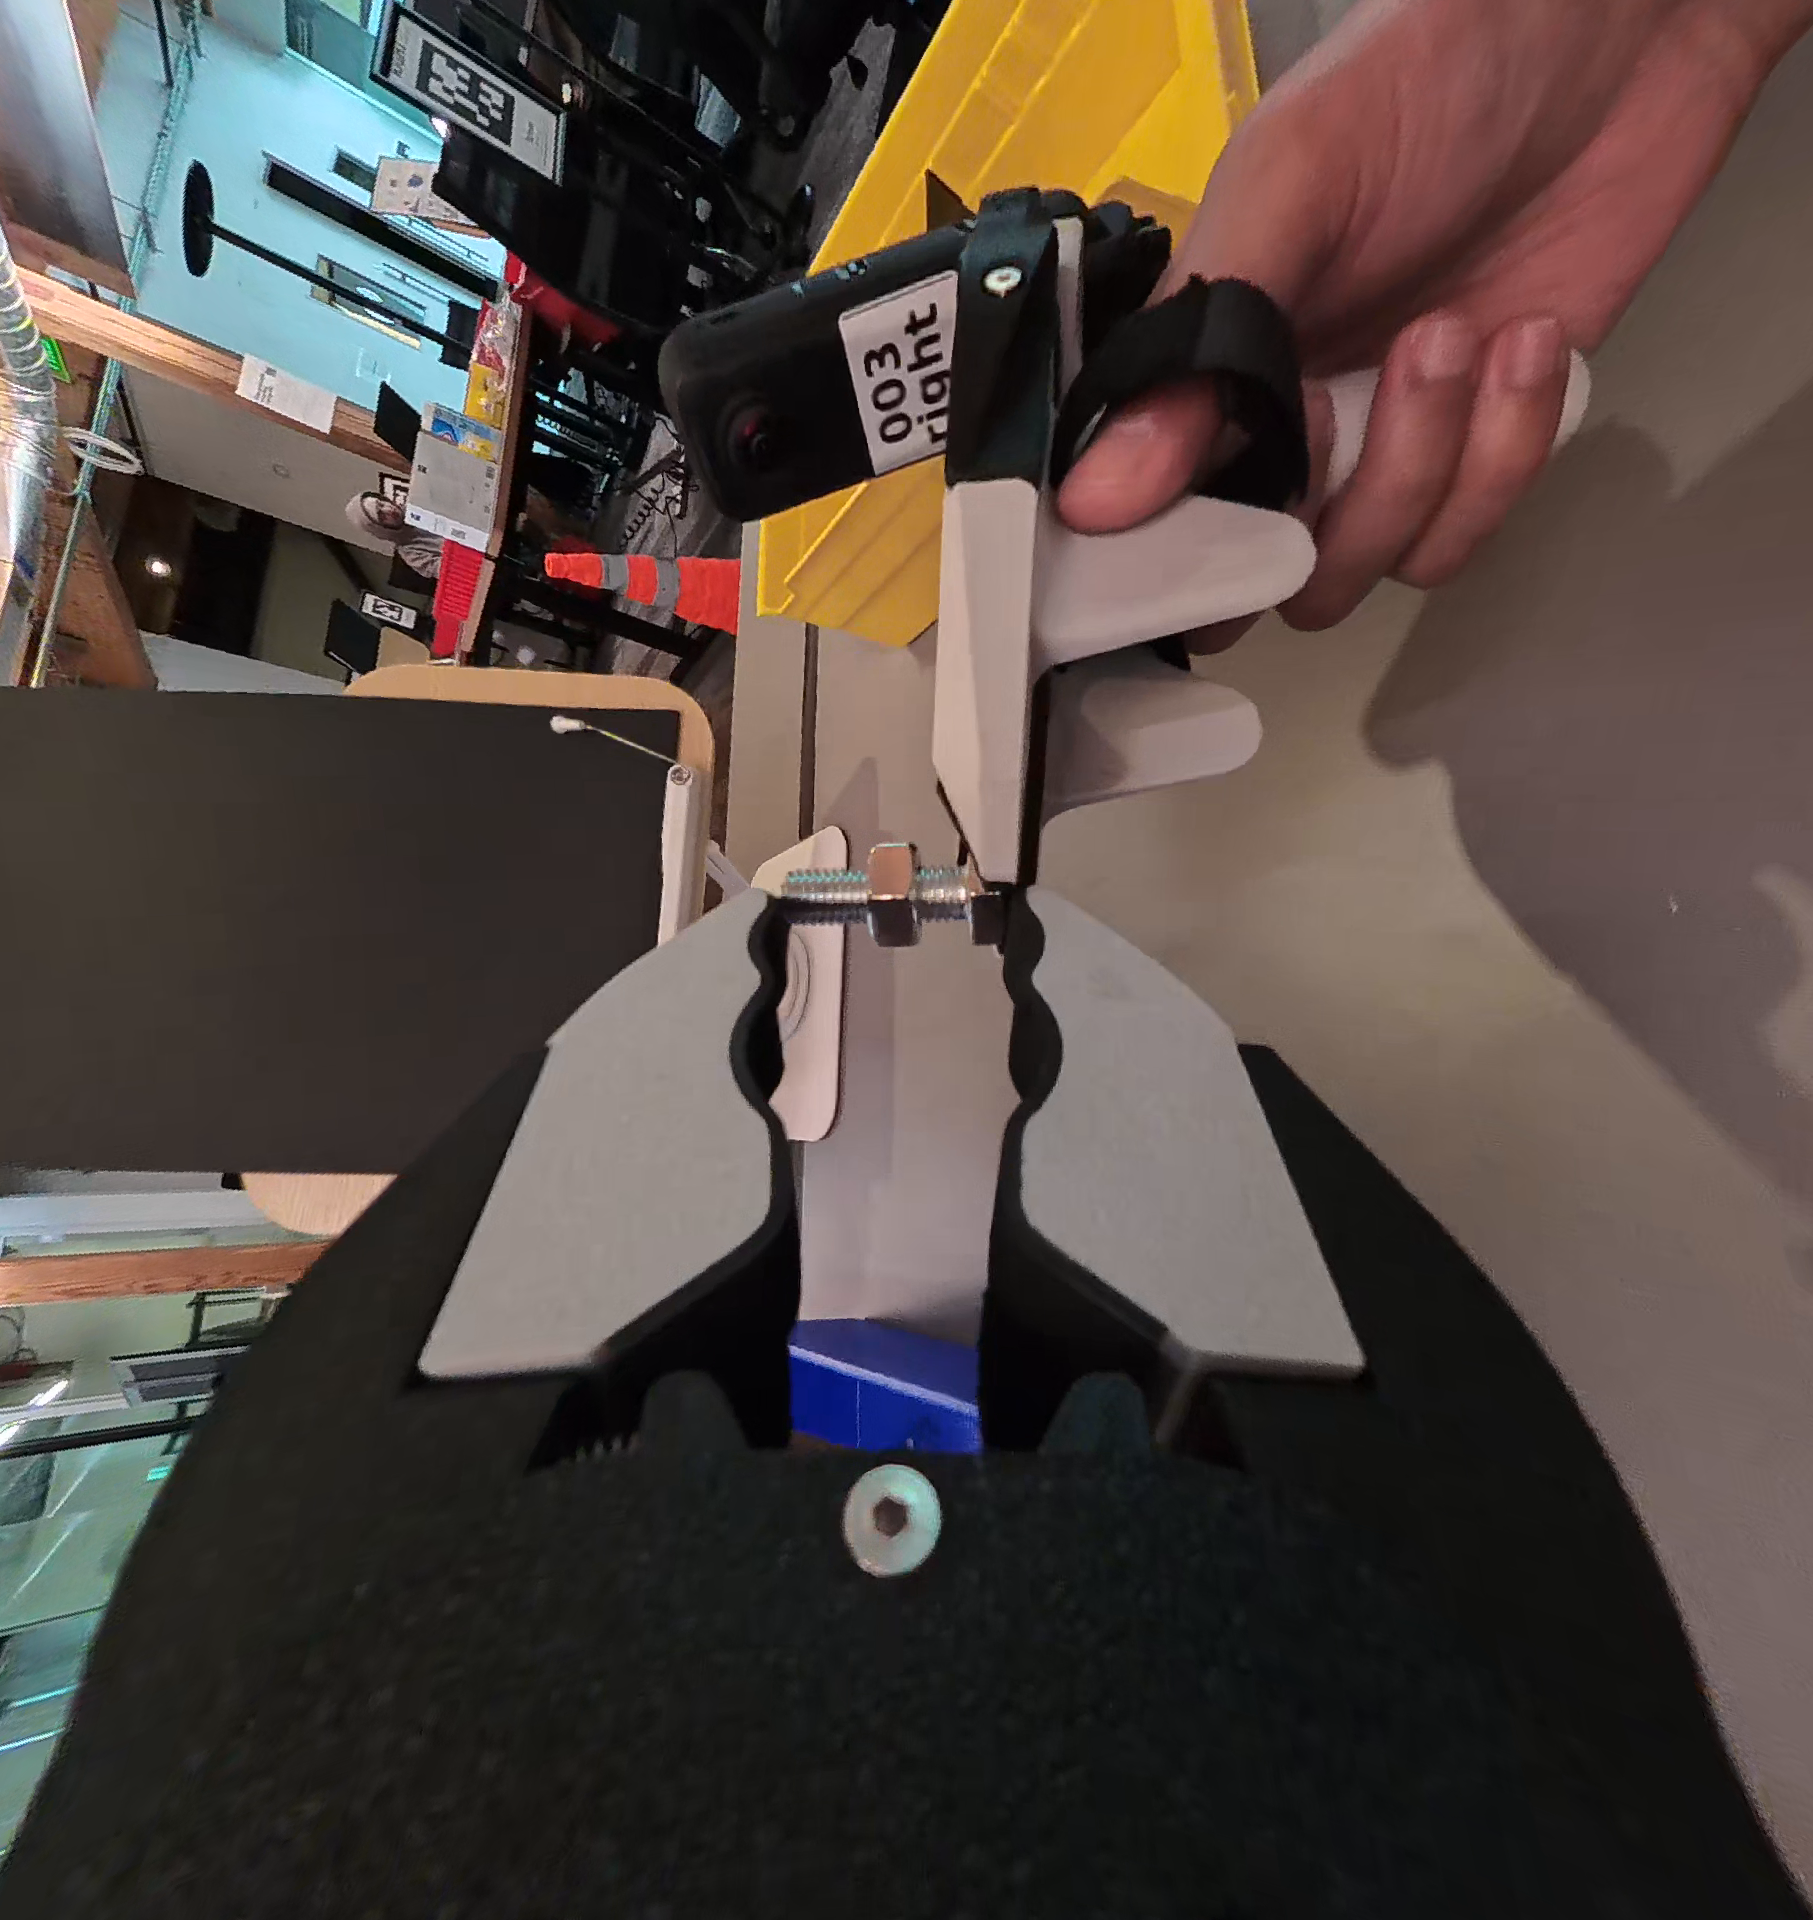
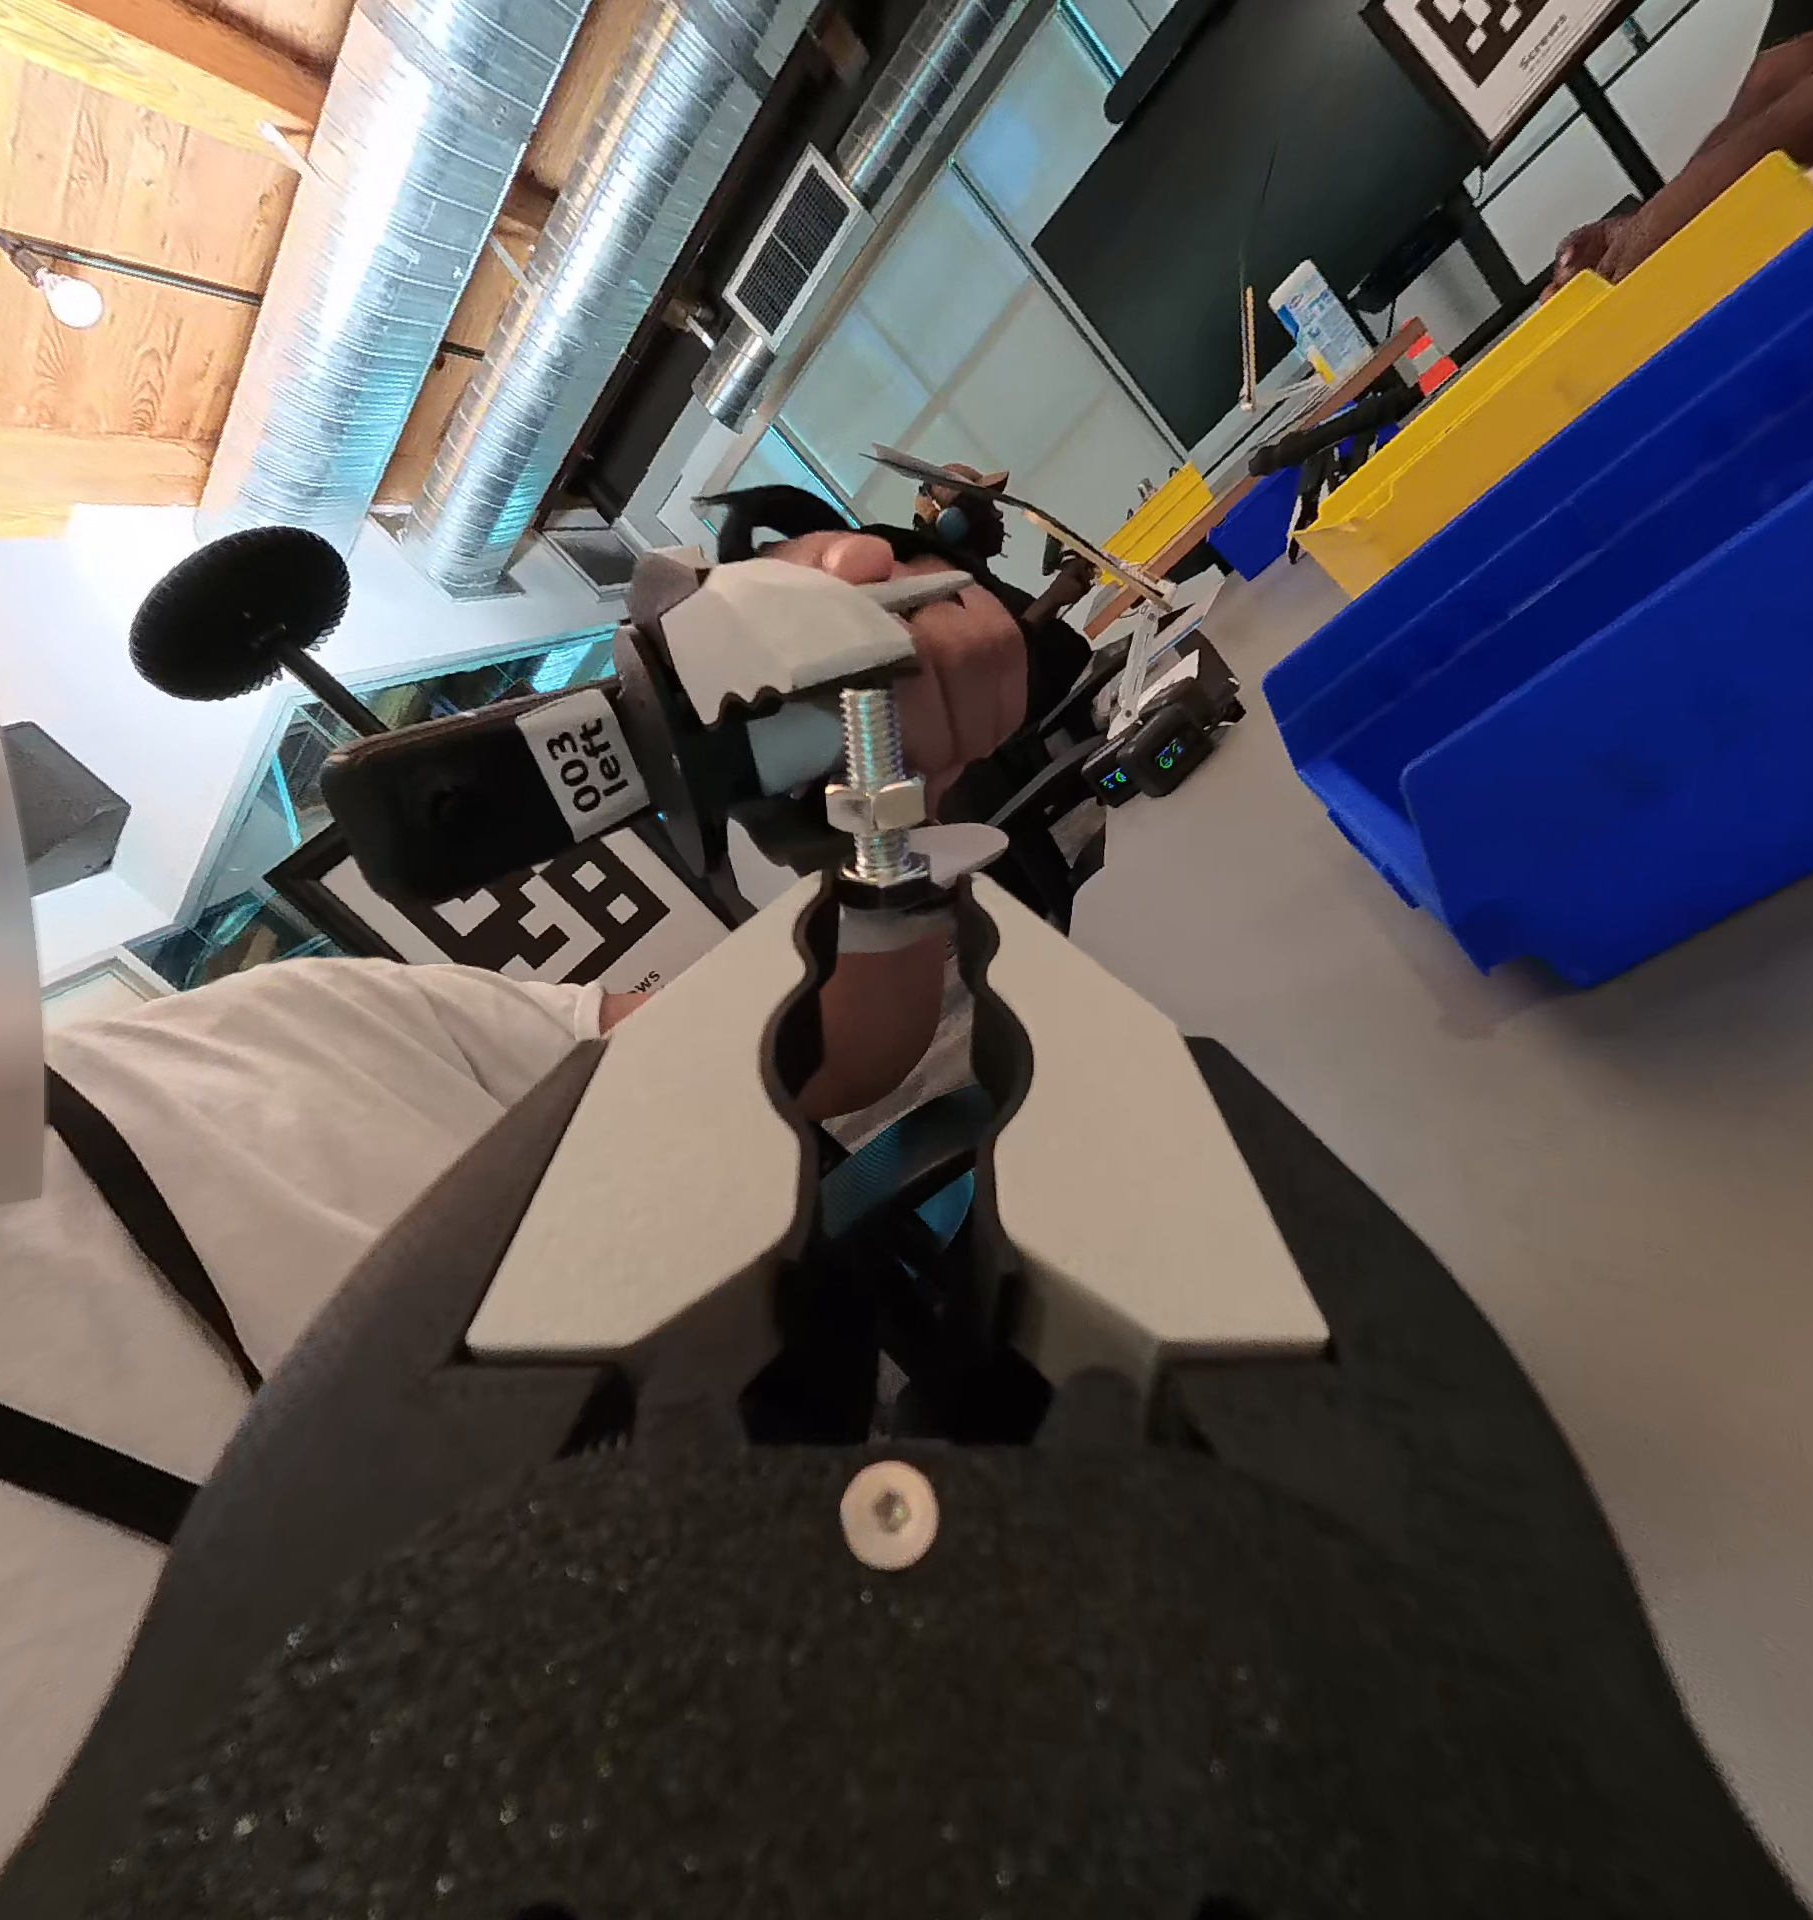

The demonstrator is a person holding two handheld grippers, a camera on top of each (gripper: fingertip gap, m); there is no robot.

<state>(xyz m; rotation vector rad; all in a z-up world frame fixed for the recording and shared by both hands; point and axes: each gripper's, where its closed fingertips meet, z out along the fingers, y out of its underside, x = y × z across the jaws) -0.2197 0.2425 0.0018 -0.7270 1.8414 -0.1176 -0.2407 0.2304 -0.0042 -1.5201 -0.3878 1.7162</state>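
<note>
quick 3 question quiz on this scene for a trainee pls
1. True or false: a nut sits on the bolt thread.
2. In the right wrist view, which bin is nearest the right gripper? A yellow, B blue, C red.
3. Fill in: the right gripper grips the bolt at its ____ end.
Key: 1 true; 2 B, the blue bin; 3 head.
</note>
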